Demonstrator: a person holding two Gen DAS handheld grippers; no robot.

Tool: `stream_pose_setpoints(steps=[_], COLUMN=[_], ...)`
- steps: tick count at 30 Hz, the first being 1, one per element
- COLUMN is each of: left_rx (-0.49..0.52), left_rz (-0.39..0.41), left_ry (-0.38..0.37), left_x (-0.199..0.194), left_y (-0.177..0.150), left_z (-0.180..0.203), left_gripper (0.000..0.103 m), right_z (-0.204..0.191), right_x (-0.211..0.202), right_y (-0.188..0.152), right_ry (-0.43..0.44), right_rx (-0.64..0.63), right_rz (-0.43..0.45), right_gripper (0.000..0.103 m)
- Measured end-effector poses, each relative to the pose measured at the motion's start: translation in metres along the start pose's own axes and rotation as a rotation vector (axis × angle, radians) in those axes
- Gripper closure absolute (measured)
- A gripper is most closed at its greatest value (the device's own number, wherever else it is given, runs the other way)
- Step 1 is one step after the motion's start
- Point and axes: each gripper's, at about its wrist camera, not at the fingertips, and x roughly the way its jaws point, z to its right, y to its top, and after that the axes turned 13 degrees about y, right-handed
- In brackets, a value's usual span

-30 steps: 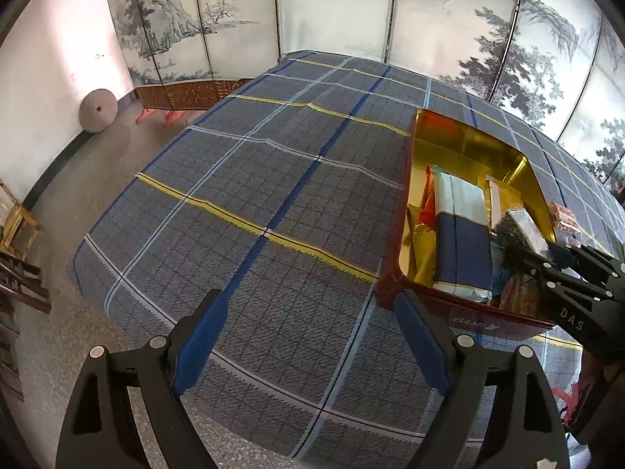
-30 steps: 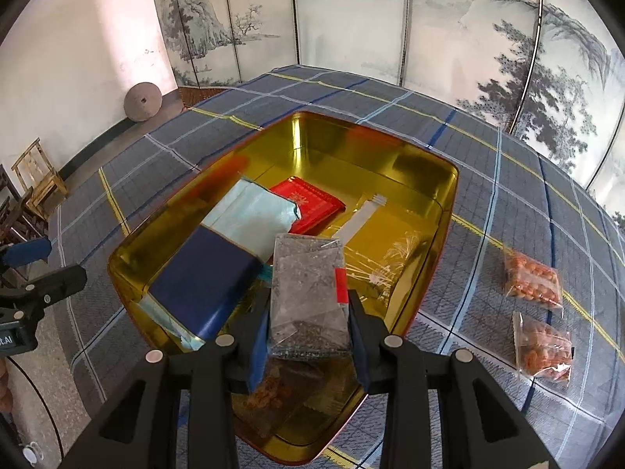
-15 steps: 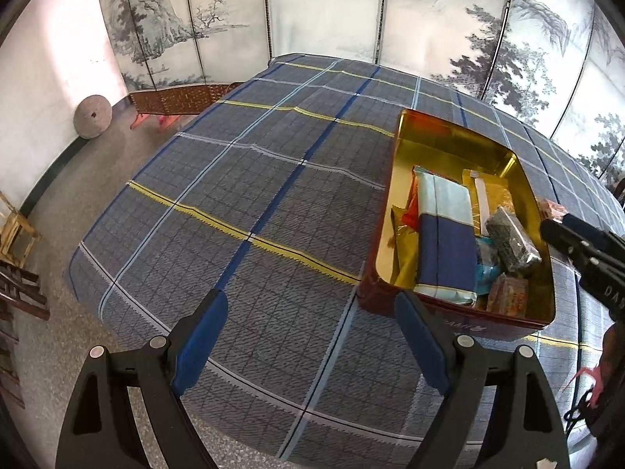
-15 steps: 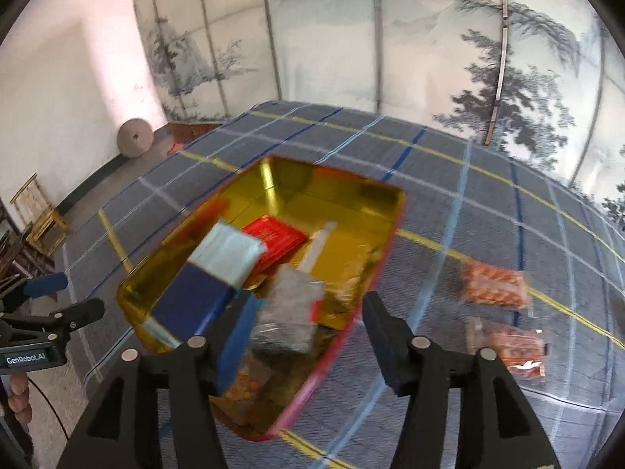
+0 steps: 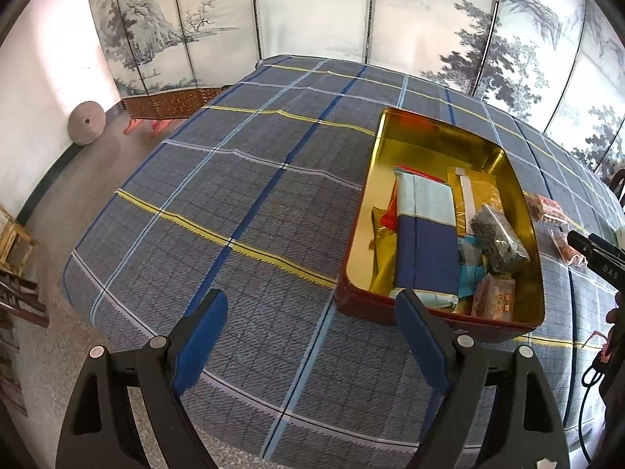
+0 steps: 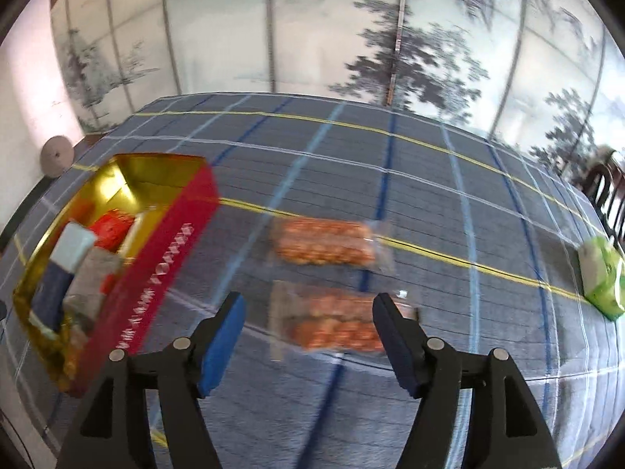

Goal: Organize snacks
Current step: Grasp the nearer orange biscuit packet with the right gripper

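A red tin with a gold inside (image 5: pixel 433 144) (image 6: pixel 156 258) sits on the plaid cloth and holds several snacks, among them a blue and pale blue pack (image 5: pixel 425 242) and a dark clear bag (image 5: pixel 496 238). Two clear packs of orange snacks lie on the cloth to the tin's right, the nearer one (image 6: pixel 336 320) and the farther one (image 6: pixel 328 242). My right gripper (image 6: pixel 308 336) is open and empty, above the nearer pack. My left gripper (image 5: pixel 312 336) is open and empty over bare cloth left of the tin.
A green pack (image 6: pixel 601 277) lies near the table's right edge. The plaid cloth (image 5: pixel 242 195) stretches far to the left of the tin. A painted folding screen (image 5: pixel 312 19) stands behind the table. Chairs stand at the far right (image 6: pixel 609 191).
My right gripper let go of the dark clear bag in the tin, opened, and swung right to the orange packs. The left gripper drew back a little, still open.
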Motion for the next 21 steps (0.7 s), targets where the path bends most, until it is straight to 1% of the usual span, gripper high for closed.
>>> stream_pose_setpoints(steps=[2,6,9,12,13,21], left_rx=[0.005,0.015,0.014,0.017,0.019,0.034], left_rz=[0.0,-0.003,-0.006,-0.008,-0.009,-0.013], left_ry=[0.0,0.005,0.009,0.012,0.013,0.01], left_x=[0.0,0.0,0.0,0.001,0.002,0.003], left_y=[0.0,0.001,0.002,0.002,0.002,0.004], left_z=[0.003,0.007,0.008,0.009,0.01,0.019], left_gripper=[0.018,0.018,0.018,0.018,0.018,0.018], right_z=[0.008,0.017,0.022,0.025,0.026,0.02], right_x=[0.004,0.012,0.017,0.025,0.027,0.035], right_y=[0.0,-0.001,0.0,0.0,0.0,-0.005], right_ry=[-0.014,-0.006,-0.019,-0.017,-0.021,-0.047], right_rx=[0.005,0.025,0.033,0.038,0.038,-0.018], right_rz=[-0.004,-0.016,-0.02,-0.033,-0.03,-0.018], right_gripper=[0.03,0.029,0.028,0.026,0.023,0.016])
